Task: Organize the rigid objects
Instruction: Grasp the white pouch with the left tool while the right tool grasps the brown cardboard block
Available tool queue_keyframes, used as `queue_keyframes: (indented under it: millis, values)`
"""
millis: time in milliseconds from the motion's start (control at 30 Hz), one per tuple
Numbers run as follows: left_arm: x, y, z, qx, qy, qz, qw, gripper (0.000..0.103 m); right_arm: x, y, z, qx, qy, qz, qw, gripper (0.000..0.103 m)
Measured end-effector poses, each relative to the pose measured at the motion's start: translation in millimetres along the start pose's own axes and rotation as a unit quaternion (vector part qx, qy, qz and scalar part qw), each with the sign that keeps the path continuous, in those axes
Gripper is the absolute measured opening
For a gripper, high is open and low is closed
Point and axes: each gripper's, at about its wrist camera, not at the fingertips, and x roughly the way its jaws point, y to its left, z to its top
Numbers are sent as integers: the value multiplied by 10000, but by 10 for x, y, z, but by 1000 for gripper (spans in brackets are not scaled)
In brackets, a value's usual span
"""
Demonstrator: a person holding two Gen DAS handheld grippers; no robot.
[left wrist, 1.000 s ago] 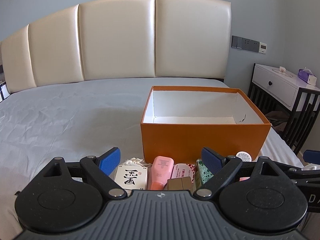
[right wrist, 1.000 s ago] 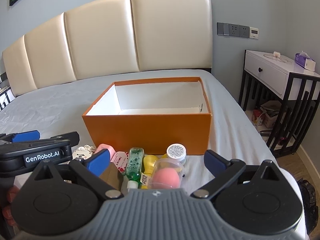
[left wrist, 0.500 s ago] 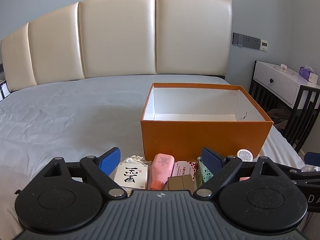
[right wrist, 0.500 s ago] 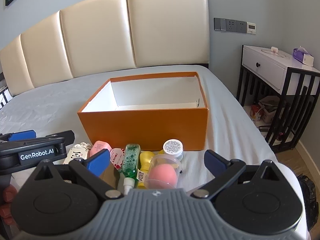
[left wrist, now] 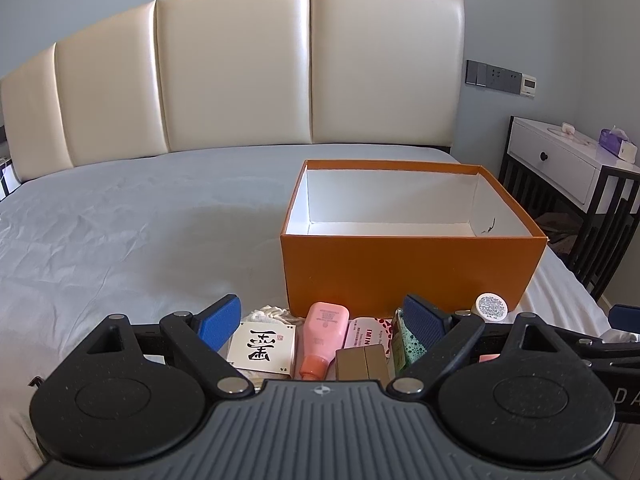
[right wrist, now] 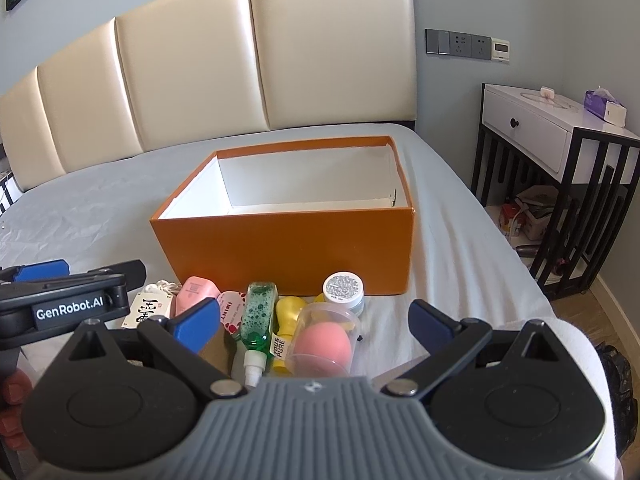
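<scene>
An open orange box (left wrist: pixel 412 264) (right wrist: pixel 288 248) with a white, bare inside stands on the bed. Small items lie in a row before it: a white card box (left wrist: pixel 264 346), a pink bottle (left wrist: pixel 322 332), a brown box (left wrist: pixel 362 362), a green bottle (right wrist: pixel 258 316), a yellow bottle (right wrist: pixel 286 322), a silver-lidded jar (right wrist: pixel 343 288) and a pink sponge in a clear case (right wrist: pixel 324 344). My left gripper (left wrist: pixel 322 322) is open above the pink bottle. My right gripper (right wrist: pixel 314 322) is open above the sponge case. The left gripper also shows in the right wrist view (right wrist: pixel 60 300).
The grey bed sheet (left wrist: pixel 120 240) spreads left of the box, with a cream padded headboard (left wrist: pixel 240 72) behind. A white and black nightstand (right wrist: pixel 556 152) stands to the right of the bed, with clutter on the floor beneath.
Both grippers have drawn back and risen slightly, so the box looks a little farther off. The jaws stay open and the items have not moved.
</scene>
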Motion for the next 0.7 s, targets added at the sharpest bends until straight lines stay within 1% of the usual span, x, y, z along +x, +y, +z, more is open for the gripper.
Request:
queue_keyframes:
  millis: [233, 367, 400, 433, 500, 567, 600, 700]
  values:
    - [30, 11, -21, 17, 63, -13, 10000, 103, 24, 2, -4, -7, 32, 6, 10000, 99]
    - [77, 61, -62, -1, 261, -103, 9996, 103, 71, 16, -23, -46, 79, 53, 9999, 99]
    - [96, 82, -76, -39, 330, -164, 9993, 99, 92, 22, -32, -39, 103, 77, 9999, 99]
    - [120, 101, -85, -82, 408, -217, 9989, 89, 114, 25, -37, -20, 134, 102, 9999, 99]
    - [180, 135, -110, -183, 659, -365, 9970, 79, 166, 32, -40, 9, 196, 150, 9997, 98]
    - [242, 186, -126, -340, 904, -558, 9938, 74, 214, 55, -56, -46, 240, 169, 9996, 94]
    - [271, 203, -130, -379, 1002, -660, 9921, 72, 244, 72, -62, -103, 274, 179, 9994, 87]
    - [345, 252, -136, -519, 1225, -977, 9863, 72, 340, 99, -73, -222, 385, 213, 9988, 79]
